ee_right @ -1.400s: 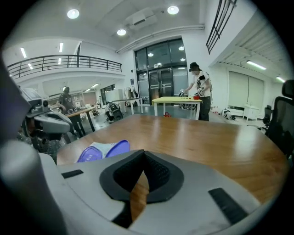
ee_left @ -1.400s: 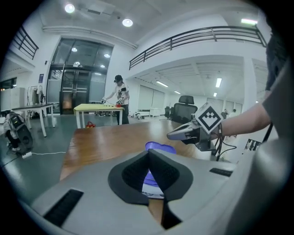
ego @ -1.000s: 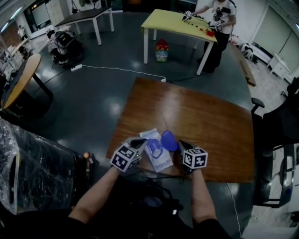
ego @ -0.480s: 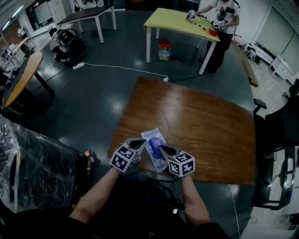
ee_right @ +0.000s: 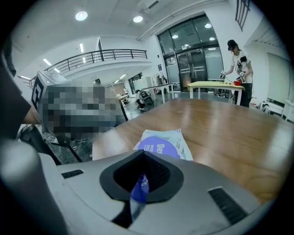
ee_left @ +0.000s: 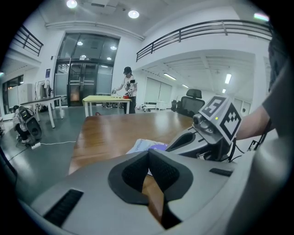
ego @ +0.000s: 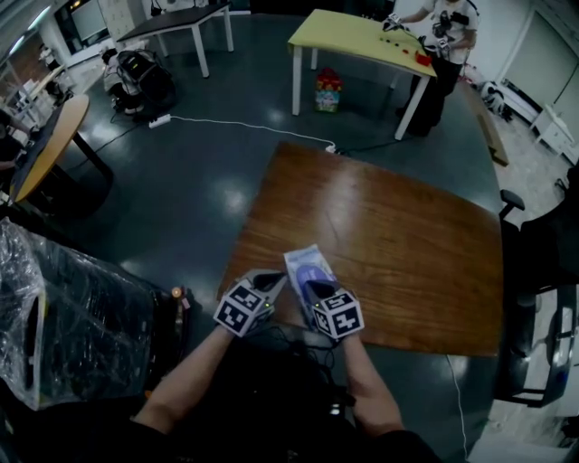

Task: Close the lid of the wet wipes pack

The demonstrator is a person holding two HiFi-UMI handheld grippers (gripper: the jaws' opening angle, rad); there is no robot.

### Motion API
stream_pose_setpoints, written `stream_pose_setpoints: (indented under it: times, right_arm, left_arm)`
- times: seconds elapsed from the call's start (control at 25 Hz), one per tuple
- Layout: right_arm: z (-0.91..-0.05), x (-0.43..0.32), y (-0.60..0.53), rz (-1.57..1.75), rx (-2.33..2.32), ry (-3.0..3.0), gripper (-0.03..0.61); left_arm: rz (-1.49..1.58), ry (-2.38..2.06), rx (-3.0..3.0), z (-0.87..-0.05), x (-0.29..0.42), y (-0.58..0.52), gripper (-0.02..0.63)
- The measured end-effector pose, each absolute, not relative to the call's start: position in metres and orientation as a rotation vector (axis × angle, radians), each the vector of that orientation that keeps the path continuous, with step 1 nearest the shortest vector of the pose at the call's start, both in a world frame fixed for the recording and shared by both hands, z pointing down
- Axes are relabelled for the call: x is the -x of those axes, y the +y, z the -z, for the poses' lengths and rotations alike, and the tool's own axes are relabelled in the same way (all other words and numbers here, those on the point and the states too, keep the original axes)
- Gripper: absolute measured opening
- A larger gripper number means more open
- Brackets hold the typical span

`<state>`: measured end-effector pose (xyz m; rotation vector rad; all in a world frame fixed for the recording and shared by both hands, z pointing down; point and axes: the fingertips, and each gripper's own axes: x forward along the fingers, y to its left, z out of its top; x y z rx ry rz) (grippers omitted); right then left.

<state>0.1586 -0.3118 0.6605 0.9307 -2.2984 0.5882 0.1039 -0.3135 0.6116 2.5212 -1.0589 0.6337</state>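
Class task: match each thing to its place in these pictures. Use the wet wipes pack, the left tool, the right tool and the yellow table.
Things
1. wet wipes pack
2. left tool
3. right tool
4. yellow table

Places
a. over the pack's purple lid, jaws together
b. far across the room, with a person standing at it
c. lying flat on the wooden table, near its front edge
d. just left of the pack, jaws together and empty

Pairs: 1-c, 2-d, 3-a, 4-b
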Motion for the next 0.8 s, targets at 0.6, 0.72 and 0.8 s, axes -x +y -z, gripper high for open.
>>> stream_pose_setpoints:
  times: [0.6, 0.72, 0.8]
  right_arm:
    - [-0.604, -0.157, -0.3, -0.598, -1.508, -2.204, 0.011]
    - [-0.562, -0.151, -0.281, -0.56, -1.673, -2.252, 0.011]
    - [-0.537, -0.149, -0.267, -0.52, -1.774, -2.283, 0.011]
  left_arm:
    - [-0.509, -0.775, -2.738, -0.566, -0.076, -0.298, 0.002]
    - [-0.469, -0.71, -2.788, -0.545, -0.07, -0.291, 0.0]
    - [-0.445, -0.666, -2.825, -0.532, -0.07, -0.286, 0.001]
